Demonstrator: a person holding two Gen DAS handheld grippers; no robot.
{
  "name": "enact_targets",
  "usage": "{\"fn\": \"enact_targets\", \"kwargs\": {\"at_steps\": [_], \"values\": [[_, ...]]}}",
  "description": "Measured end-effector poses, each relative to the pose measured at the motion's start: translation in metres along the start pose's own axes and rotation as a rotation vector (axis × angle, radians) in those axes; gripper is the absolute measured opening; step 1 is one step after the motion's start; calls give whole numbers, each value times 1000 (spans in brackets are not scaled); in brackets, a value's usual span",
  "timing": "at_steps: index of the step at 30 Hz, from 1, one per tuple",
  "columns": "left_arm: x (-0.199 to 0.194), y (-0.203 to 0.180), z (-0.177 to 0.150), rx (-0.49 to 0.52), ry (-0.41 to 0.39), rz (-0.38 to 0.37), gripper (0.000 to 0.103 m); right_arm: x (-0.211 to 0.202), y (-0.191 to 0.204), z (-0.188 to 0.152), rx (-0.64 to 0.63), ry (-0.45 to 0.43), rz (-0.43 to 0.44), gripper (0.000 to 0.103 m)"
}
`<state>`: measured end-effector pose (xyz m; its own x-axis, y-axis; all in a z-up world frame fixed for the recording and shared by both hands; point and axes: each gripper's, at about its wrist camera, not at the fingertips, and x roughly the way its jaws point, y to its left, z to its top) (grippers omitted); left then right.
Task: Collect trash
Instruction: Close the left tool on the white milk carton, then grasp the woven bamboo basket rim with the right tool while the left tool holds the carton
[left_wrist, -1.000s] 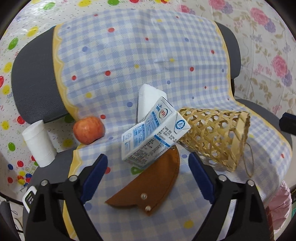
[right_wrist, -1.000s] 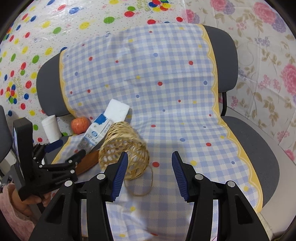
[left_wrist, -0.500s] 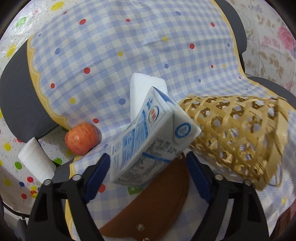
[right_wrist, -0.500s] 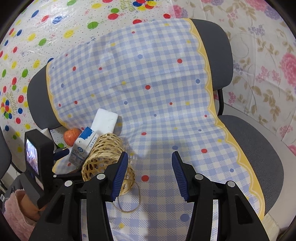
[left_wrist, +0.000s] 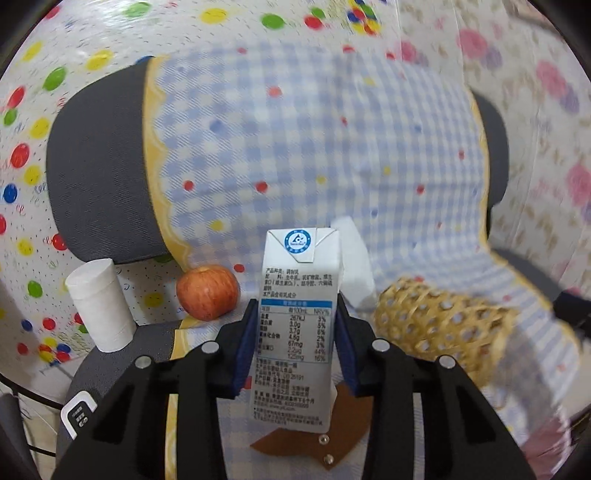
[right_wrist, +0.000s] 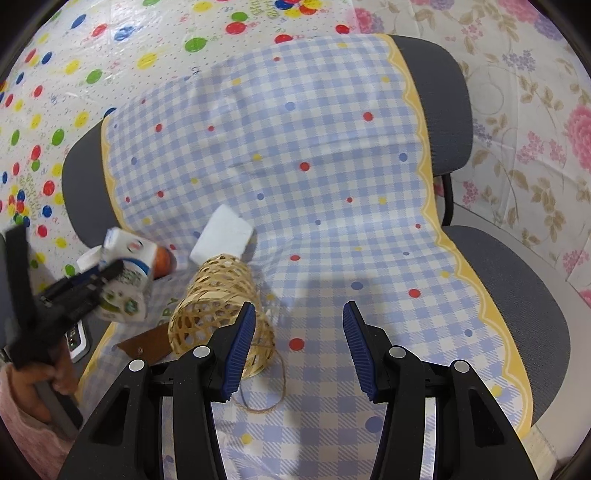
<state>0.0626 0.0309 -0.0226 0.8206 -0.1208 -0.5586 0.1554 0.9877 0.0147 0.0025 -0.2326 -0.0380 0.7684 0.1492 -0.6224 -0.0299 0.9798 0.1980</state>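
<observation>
The left claw (left_wrist: 295, 347) has its blue pads (left_wrist: 243, 354) on both sides of a milk carton (left_wrist: 295, 332), and the jaws are closing on it; the carton stands upright between them, its printed nutrition panel facing the camera, its lower end clear of the cloth. Seen from the right side, the same carton is tilted in that claw, lifted off the chair, with a hand (right_wrist: 44, 384) in a pink sleeve gripping the handle. Under the carton lies a brown leather piece (left_wrist: 332, 435) with metal studs. Just left of the claw sits a red apple (left_wrist: 207, 292), and further left a white paper cup (left_wrist: 101, 304). Behind the carton is a white block (left_wrist: 356, 266); to the right lies a woven bamboo basket (left_wrist: 443, 325) on its side. All rest on a blue checked cloth (left_wrist: 314, 155) draped over a grey chair (left_wrist: 99, 166).

The right claw (right_wrist: 299, 343) hangs about half open with nothing between its jaws, the basket's mouth just beside its left pad.
</observation>
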Motion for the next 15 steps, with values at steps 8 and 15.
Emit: {"fn": "enact_targets", "kwargs": {"at_steps": [8, 15], "values": [[-26, 4, -5, -50, -14, -77, 37, 18, 15, -5, -58, 38, 71, 43], [-25, 5, -6, -53, -9, -79, 37, 43, 30, 4, -159, 61, 64, 43]]}}
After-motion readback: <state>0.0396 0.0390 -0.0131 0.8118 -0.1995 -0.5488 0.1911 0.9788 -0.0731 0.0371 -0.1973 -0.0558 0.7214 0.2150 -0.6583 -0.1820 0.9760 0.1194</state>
